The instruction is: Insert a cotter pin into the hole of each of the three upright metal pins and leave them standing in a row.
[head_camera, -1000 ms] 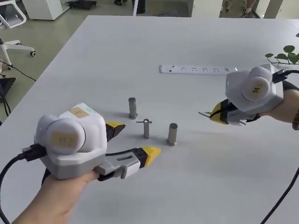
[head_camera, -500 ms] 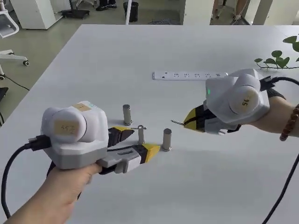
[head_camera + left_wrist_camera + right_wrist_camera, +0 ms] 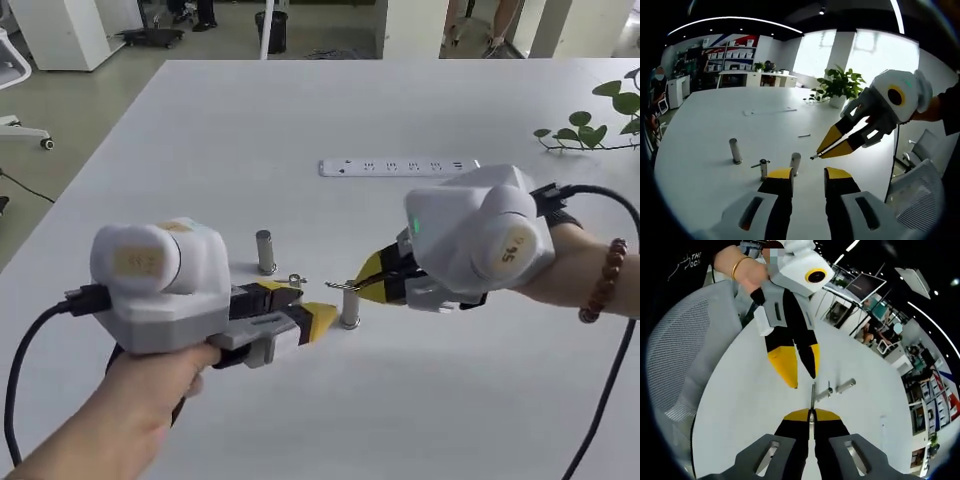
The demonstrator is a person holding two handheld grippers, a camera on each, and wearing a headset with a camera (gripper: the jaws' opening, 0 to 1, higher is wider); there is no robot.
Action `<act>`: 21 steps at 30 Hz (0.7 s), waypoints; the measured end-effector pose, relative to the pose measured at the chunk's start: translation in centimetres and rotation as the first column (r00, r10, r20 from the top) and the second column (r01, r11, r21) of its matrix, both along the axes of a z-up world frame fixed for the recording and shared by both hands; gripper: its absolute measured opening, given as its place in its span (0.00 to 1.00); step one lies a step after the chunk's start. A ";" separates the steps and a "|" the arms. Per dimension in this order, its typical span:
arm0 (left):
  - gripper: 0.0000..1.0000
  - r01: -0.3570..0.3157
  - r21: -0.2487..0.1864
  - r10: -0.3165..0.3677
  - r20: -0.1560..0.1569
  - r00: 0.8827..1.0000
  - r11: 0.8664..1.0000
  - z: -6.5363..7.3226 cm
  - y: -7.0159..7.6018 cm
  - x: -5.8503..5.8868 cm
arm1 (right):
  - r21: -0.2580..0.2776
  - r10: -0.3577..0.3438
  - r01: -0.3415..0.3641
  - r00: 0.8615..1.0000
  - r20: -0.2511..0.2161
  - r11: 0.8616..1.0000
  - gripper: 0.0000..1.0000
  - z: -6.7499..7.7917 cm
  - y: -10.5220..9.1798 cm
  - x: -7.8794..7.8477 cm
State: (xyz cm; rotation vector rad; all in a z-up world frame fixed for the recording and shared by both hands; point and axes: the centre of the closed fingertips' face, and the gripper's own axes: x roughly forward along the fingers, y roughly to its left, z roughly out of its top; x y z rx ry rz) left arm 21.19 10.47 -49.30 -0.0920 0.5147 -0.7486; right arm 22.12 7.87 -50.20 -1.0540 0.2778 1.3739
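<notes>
Three short upright metal pins stand in a row on the white table (image 3: 300, 120). The far pin (image 3: 265, 251) is bare. The middle pin (image 3: 297, 284) has a cotter pin across its top and is partly hidden by my left gripper (image 3: 305, 307), which is open just in front of it. My right gripper (image 3: 366, 285) is shut on a thin cotter pin (image 3: 343, 287), whose tip hangs just above the near pin (image 3: 350, 309). In the left gripper view the open left gripper (image 3: 807, 176) points at the middle pin (image 3: 763, 169) and the near pin (image 3: 795, 163). In the right gripper view the cotter pin (image 3: 813, 397) juts from the shut jaws.
A white power strip (image 3: 398, 167) lies farther back on the table. A green plant (image 3: 592, 128) trails at the right edge. A small thin piece (image 3: 804, 135) lies on the table beyond the pins. Floor and office furniture lie off the table's left side.
My right gripper has carried the cotter pin leftward, from well right of the row to just above the near pin. My left gripper has closed in on the middle pin.
</notes>
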 end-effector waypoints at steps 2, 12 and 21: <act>0.19 0.001 -0.007 -0.001 -0.005 1.000 1.000 0.0 -0.1 0.0 | 0.000 0.011 -0.011 1.000 0.006 1.000 0.00 0.0 0.2 -0.2; 0.10 0.005 -0.101 -0.009 -0.036 0.999 0.995 0.6 -0.8 -0.2 | -0.011 0.059 -0.058 0.998 0.028 0.998 0.00 -0.1 0.9 -1.2; 0.02 0.003 -0.135 -0.009 -0.044 0.999 0.991 0.7 -0.9 -0.4 | -0.010 0.062 -0.062 0.997 0.040 0.998 0.00 0.0 1.0 -1.3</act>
